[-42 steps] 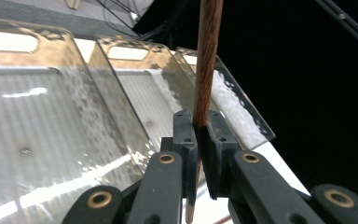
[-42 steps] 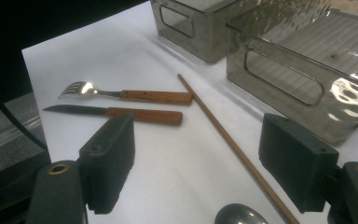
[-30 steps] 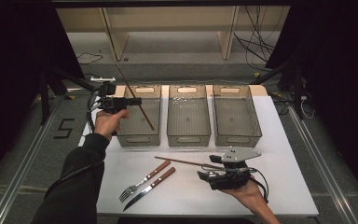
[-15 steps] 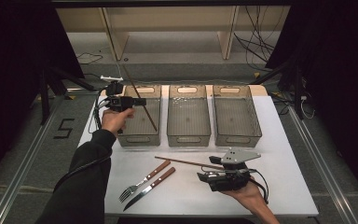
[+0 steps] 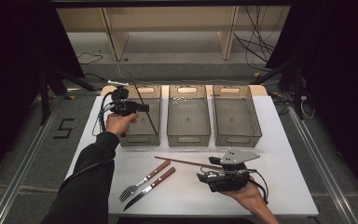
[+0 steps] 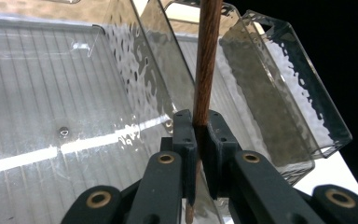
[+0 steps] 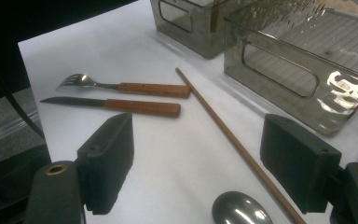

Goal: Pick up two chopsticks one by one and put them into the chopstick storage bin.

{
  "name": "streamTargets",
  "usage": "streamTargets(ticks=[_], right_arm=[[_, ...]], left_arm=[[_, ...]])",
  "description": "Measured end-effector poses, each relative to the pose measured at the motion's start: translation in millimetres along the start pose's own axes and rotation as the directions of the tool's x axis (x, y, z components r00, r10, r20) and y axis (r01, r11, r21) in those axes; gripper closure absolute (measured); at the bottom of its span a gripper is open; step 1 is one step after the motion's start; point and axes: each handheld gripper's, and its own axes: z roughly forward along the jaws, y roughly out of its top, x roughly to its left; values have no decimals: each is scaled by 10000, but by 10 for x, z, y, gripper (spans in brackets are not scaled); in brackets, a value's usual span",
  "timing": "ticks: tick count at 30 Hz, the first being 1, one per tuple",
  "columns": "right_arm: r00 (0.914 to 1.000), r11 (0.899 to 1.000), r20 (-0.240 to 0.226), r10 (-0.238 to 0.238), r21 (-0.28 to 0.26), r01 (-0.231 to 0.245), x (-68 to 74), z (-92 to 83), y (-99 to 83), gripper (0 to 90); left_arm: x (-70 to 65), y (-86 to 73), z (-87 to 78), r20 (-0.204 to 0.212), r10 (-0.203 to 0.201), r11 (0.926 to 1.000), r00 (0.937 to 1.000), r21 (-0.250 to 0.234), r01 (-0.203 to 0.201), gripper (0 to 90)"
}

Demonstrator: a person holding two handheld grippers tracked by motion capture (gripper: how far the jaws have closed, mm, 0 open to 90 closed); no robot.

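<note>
Our left tool (image 6: 197, 140) squeezes a brown stick (image 6: 205, 65) over the left bin (image 5: 142, 139) to drop it in, while our right tool (image 7: 205, 172) waits wide apart.

Clear, glossy ribbed plastic for the bins (image 5: 189, 116), smooth brown wood for the chopstick (image 6: 206, 60), wood handles with shiny metal on fork (image 7: 121, 85) and knife (image 7: 114, 105), matt white tabletop (image 5: 191, 196).
</note>
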Motion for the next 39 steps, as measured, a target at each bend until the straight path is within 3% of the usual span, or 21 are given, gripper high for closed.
streamTargets(ticks=[16, 17, 20, 22, 25, 27, 30, 34, 36, 39], right_arm=[[10000, 9999, -41, -72, 124, 73, -7, 16, -10, 268], [10000, 9999, -31, -74, 121, 75, -11, 19, -13, 268], [10000, 9999, -52, -45, 115, 46, -14, 20, -14, 269], [9999, 10000, -154, 41, 57, -40, -14, 18, -12, 269], [9999, 10000, -132, -18, 84, 19, -15, 18, -12, 269], [9999, 10000, -144, -37, 70, 38, -12, 18, -13, 269], [9999, 10000, -149, -12, 63, 13, -14, 14, -10, 269], [9999, 10000, -104, -12, 49, 13, -22, 5, 2, 269], [10000, 10000, -91, -34, 38, 35, -32, 1, 19, 269], [10000, 9999, -34, -89, 99, 89, -51, -18, 59, 268]], left_arm=[[85, -73, 106, -357, -171, 9989, 9992, 428, 186, 819], [93, -78, 127, -532, -333, 9979, 9980, 540, 362, 780], [92, -81, 136, -685, -254, 9970, 9973, 710, 303, 689], [91, -69, 130, -967, -444, 9963, 9943, 690, 512, 595], [96, -59, 125, -1062, -545, 9950, 9928, 774, 629, 511], [99, -55, 96, -1361, -511, 9948, 9894, 801, 625, 439], [86, -57, 67, -1437, -513, 9957, 9883, 690, 618, 336], [7, -77, -37, -1109, -150, 9983, 9937, 548, 211, 255], [-45, -93, -124, -738, 113, 9993, 9972, 351, -88, 239], [-132, -140, -266, -385, 418, 9991, 9984, 3, -418, 211]])
